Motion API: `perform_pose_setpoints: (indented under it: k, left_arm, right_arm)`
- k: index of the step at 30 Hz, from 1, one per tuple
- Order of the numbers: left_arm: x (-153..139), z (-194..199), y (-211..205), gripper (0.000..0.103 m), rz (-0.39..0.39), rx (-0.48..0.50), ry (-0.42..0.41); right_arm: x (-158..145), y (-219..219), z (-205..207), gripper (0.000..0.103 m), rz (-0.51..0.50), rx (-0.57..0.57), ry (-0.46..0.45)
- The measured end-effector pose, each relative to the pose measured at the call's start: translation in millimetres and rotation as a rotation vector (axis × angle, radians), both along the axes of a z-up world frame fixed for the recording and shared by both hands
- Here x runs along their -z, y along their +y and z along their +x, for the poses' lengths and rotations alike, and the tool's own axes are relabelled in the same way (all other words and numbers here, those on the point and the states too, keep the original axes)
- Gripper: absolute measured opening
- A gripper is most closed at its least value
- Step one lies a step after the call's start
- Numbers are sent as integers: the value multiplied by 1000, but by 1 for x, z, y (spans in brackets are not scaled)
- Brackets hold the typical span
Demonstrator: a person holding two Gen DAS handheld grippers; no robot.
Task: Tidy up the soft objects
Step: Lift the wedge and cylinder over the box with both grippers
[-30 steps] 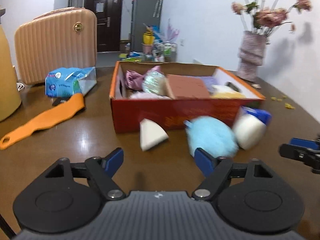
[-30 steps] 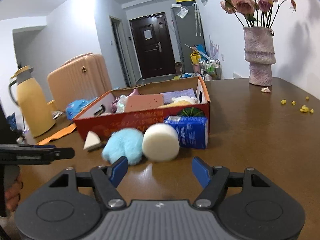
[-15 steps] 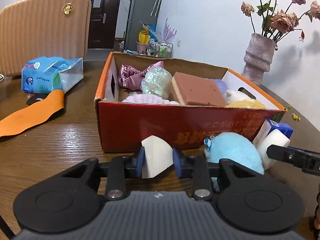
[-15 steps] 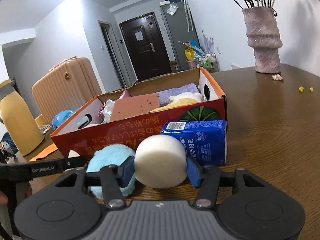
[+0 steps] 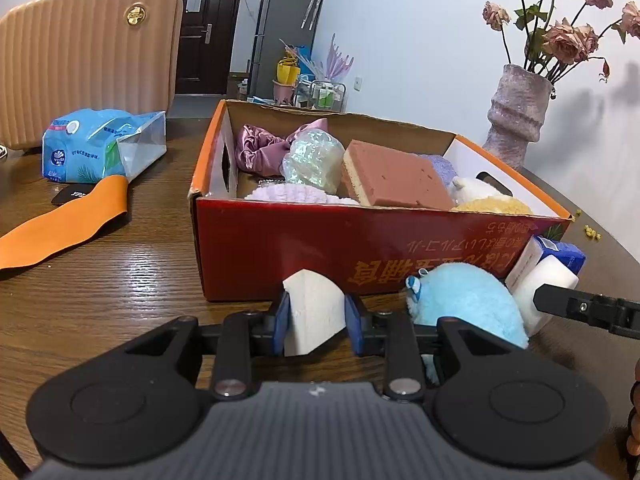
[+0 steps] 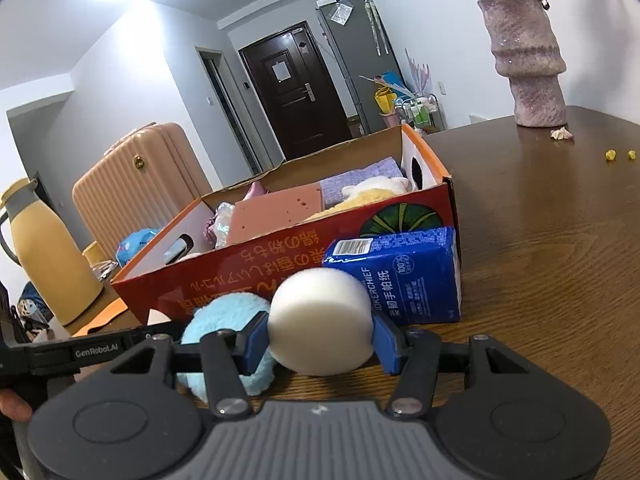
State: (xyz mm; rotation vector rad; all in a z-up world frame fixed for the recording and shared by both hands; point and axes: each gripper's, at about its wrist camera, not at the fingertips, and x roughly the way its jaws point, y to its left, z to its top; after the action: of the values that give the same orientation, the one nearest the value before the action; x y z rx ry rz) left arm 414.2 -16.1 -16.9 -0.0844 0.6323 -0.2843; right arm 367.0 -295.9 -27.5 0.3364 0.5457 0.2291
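A red and orange cardboard box [image 5: 280, 236] [image 6: 248, 260] holds several soft items, among them a pink sponge [image 5: 394, 174] and a purple scrunchie [image 5: 260, 148]. In front of it on the wooden table, my left gripper [image 5: 316, 320] is shut on a white wedge sponge [image 5: 314, 312]. My right gripper [image 6: 320, 338] is shut on a round white sponge [image 6: 320, 320]. A fluffy blue ball [image 5: 468, 304] [image 6: 228, 320] lies between the two sponges. A blue tissue pack [image 6: 404, 276] leans against the box behind the round sponge.
A peach suitcase [image 5: 80, 52], a blue plastic packet [image 5: 100, 144] and an orange strap [image 5: 60, 228] lie left of the box. A yellow thermos [image 6: 44, 252] stands far left. A vase of dried flowers [image 6: 528, 64] stands at the back right. Yellow crumbs [image 6: 620, 155] dot the table.
Both grippers moved forward and down to the sponges and closed on them: the left on the white wedge, the right on the round sponge. Since half a second ago nothing has moved.
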Motion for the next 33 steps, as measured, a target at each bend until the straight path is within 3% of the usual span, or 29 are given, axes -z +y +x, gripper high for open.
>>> perform_pose_setpoints:
  k: [6,11,14,18,25,27,30,33]
  left_arm:
    - [-13,-23,0,29,-26,-58,7]
    - [-37,-106,5,29,-153,-33,-22]
    - [-45,-144,4,29,-259,31,-18]
    - [-59,-156,-7,29,-225,35,-61]
    - [-84,-103,-20,30,-258,109,-45]
    - [-91,-72,-28,30,-272,132,-22]
    - [-97,-21,-42,30,-230,137,-25]
    - [-88,29,-50,30,-224,145,31]
  right_arm:
    - [-4,2,-20,53,-8,37,-52]
    - [-8,7,-93,53,-6,39,-58]
    - [-15,2,-136,53,73,13,-87]
    - [-37,2,-154,53,52,20,-146]
    - [-71,1,-129,53,6,-15,-179]
    - [-88,1,-102,53,-14,-40,-189]
    - [-116,6,-53,54,-103,-76,-217]
    - [-137,6,14,54,-109,-108,-211]
